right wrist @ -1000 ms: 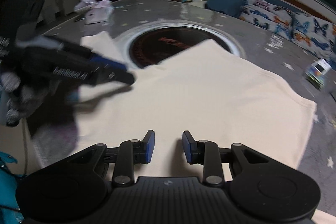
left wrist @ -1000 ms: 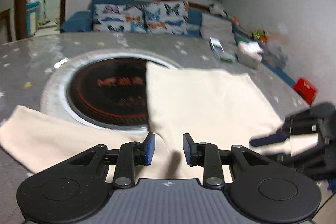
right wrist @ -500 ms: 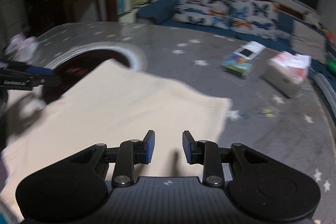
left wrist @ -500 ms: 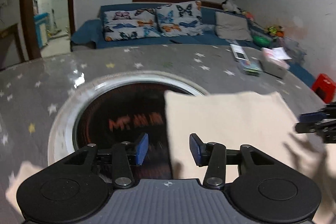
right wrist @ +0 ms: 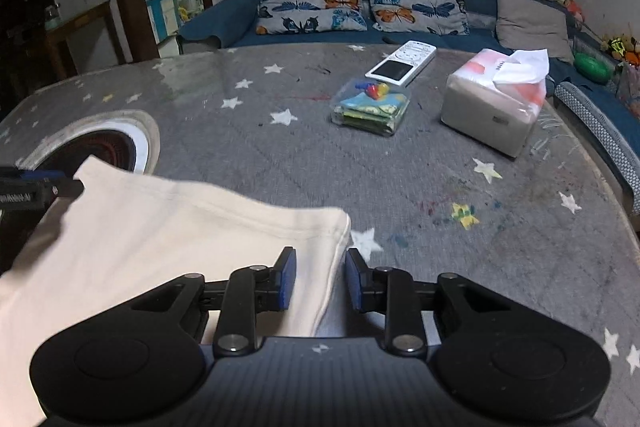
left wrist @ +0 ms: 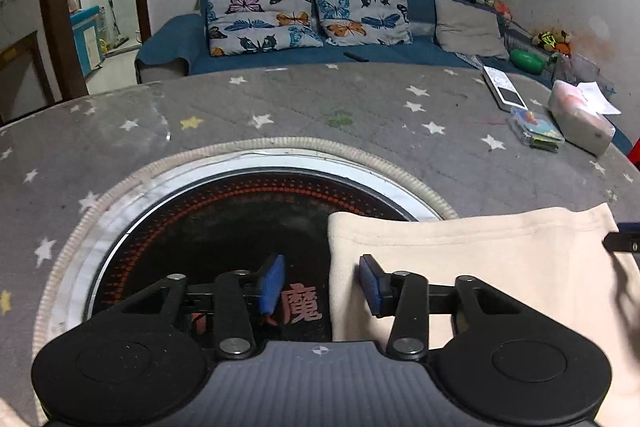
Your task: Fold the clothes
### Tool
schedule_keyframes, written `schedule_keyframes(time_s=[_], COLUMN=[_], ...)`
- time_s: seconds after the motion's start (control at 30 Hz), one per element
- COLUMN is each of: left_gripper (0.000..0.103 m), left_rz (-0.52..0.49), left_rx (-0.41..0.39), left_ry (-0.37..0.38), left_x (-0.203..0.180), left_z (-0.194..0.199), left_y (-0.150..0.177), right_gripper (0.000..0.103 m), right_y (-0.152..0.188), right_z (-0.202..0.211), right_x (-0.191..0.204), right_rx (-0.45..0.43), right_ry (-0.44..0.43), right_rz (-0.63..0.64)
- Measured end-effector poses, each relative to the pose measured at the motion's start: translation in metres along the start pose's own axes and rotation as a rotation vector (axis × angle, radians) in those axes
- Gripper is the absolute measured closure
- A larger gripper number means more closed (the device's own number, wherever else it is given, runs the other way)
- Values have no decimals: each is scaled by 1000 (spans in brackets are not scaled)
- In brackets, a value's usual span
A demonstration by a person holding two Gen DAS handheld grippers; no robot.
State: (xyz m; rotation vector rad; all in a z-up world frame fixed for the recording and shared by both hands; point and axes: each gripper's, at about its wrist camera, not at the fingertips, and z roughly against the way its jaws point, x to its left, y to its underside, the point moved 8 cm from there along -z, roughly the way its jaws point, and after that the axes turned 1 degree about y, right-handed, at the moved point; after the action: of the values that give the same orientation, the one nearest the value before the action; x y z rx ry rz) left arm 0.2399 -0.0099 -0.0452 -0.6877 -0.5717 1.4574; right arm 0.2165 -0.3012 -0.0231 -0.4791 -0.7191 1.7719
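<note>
We hold the left hand-held gripper (left wrist: 322,281) low in its frame, jaws parted wide; our right hand-held gripper (right wrist: 320,279) sits likewise, blue pads (right wrist: 288,277) apart, level.

Grippers spread to the cloth's two corners

The left gripper (left wrist: 322,285) now straddles the cream cloth (left wrist: 472,267) at its left edge, jaws wider; the right gripper (right wrist: 320,285) sits at the opposite corner.
</note>
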Motion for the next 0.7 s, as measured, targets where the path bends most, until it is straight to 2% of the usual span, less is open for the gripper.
schedule_keyframes(time_s=[0.03, 0.1, 0.17, 0.27, 0.43, 0.5, 0.7], left_gripper=[74, 94, 97, 98, 98, 95, 91], left_rz=[-5, -16, -45, -62, -19, -3, 3], left_rx=[-4, -7, -27, -73, -57, -48, -51], left_ry=[13, 33, 10, -38, -81, -79, -61], left_x=[-1, -5, -6, 0, 20, 24, 20], left_z=[-1, -1, 1, 4, -5, -8, 4], left_y=[0, -2, -4, -10, -15, -14, -13], right_gripper=[86, 96, 98, 99, 98, 95, 90], right_y=[-1, -4, -10, -24, -43, -45, -45], right_z=[-3, -10, -15, -20, -44, -49, -24], right_x=[-1, -4, -1, 6, 18, 22, 35], right_rx=[3, 8, -3, -34, -38, -33, -63], right_ry=[2, 5, 8, 13, 26, 25, -18], right_rz=[-3, -9, 1, 30, 74, 85, 134])
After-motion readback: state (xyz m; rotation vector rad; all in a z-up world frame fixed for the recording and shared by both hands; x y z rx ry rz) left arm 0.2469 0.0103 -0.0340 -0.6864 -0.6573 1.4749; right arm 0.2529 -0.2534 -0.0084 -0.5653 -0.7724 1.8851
